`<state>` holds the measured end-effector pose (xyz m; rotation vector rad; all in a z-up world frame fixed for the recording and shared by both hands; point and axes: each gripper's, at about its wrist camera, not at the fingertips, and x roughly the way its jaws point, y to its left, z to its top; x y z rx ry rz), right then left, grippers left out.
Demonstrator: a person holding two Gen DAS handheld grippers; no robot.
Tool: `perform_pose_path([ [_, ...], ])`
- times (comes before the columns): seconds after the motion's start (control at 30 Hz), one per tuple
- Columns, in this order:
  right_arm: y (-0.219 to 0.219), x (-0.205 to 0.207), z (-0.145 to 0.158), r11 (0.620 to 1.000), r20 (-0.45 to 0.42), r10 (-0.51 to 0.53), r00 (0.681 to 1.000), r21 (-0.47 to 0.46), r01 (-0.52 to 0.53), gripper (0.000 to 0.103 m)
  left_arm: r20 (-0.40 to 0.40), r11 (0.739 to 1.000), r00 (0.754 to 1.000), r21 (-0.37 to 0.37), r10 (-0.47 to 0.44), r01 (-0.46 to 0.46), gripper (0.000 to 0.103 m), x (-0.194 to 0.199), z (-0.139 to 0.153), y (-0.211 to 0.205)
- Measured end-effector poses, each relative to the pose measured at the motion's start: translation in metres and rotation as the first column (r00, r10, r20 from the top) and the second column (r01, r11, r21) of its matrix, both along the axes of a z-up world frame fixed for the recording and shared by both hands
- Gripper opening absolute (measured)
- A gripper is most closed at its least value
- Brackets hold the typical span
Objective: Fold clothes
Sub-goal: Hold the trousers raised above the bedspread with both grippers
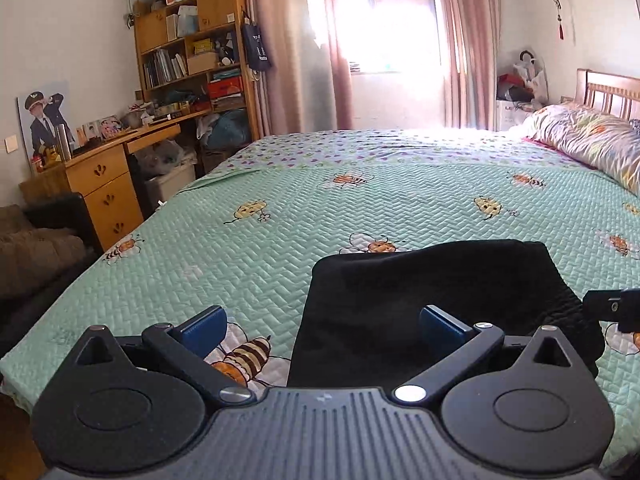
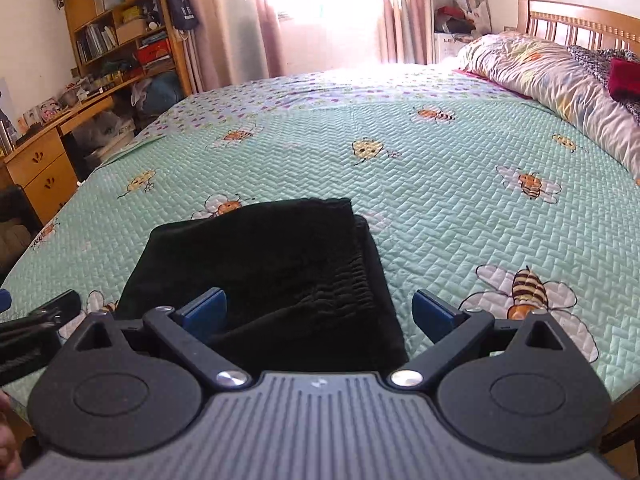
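Folded black knit garment (image 2: 260, 264) on the green bee-print quilted bed (image 2: 440, 208)

Both grippers hover over its near edge, empty — left gripper (image 1: 324, 324) fingers apart across its left edge, right gripper (image 2: 320, 312) fingers apart across its right.

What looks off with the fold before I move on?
The black garment lies folded on the green bedspread, but its layers are not square: a lower layer sticks out along the right edge past the top one. Both grippers, left and right, are open, holding nothing.

Green bee-print bedspread (image 1: 280, 248), floral pillow (image 1: 592, 140), wooden desk (image 1: 100, 168) beneath a crowded bookshelf (image 1: 192, 40), pink curtains (image 1: 464, 40)
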<state>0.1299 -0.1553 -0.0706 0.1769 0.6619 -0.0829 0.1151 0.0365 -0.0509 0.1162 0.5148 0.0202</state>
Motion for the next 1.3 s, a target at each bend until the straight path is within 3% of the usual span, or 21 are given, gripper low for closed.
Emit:
perform_pose_path([
  [0.5,0.043,-0.047,0.023,0.993,0.044,0.054,0.998,-0.103,-0.049,0.099,0.002,1.0,1.0,-0.005,-0.016,0.016,0.102,-0.055,0.016,0.003],
  [0.83,0.046,-0.06,0.043,0.995,0.095,0.043,0.995,-0.094,-0.034,0.099,0.022,1.0,1.0,0.004,-0.003,0.003,0.102,-0.063,0.03,0.006],
  [1.3,0.062,-0.06,0.039,0.992,0.094,0.078,0.993,-0.108,-0.067,0.099,0.002,1.0,1.0,-0.014,0.025,-0.025,0.102,-0.061,0.028,0.027],
])
